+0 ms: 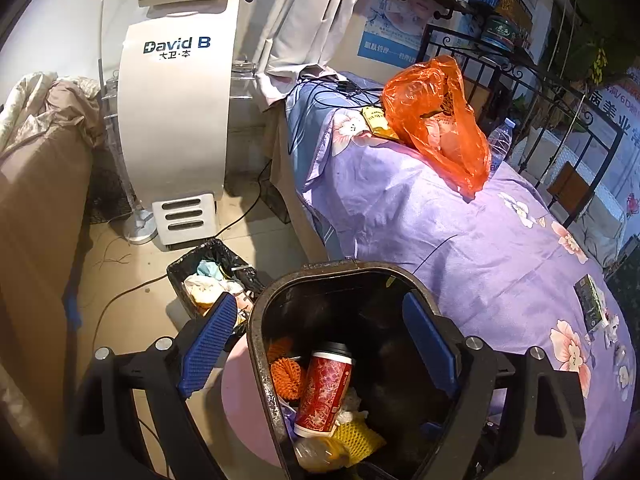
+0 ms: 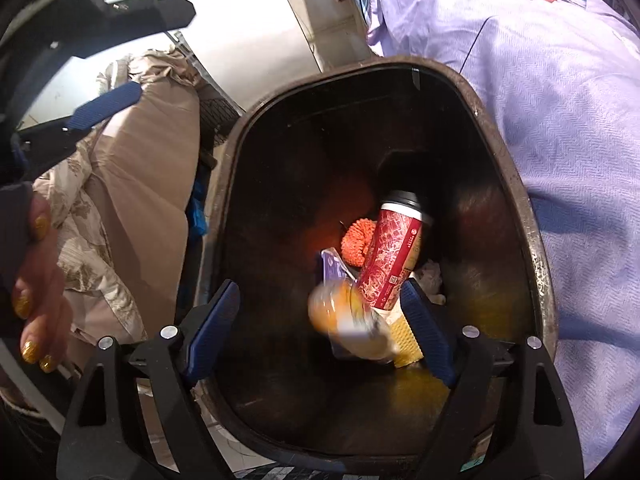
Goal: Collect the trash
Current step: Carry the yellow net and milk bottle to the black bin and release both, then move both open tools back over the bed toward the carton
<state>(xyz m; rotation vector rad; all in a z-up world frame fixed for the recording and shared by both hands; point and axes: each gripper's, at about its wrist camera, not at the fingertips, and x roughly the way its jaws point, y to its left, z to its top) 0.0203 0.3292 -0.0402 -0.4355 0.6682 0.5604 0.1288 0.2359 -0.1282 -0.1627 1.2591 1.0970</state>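
Observation:
A dark bin [image 1: 256, 320] stands by the bed, its rim [image 2: 536, 240] also in the right wrist view. Inside lie a red paper cup [image 1: 326, 388], orange mesh [image 1: 284, 372] and yellow foam netting [image 1: 356, 432]. My right gripper [image 2: 320, 332] hangs open over the bin's mouth. A blurred clear bottle with orange liquid [image 2: 352, 324] shows between its fingers, touching neither pad. It appears low in the bin [image 1: 320, 452] in the left wrist view. My left gripper [image 1: 320, 344] is open and straddles the bin's left wall without pressing on it.
On the purple floral bedspread [image 1: 460, 240] lie an orange plastic bag [image 1: 436, 120], a yellow packet [image 1: 374, 120], a water bottle [image 1: 500, 140] and a small dark box [image 1: 590, 300]. A black-lined bin [image 1: 212, 276] full of trash and a white machine [image 1: 176, 120] stand on the floor.

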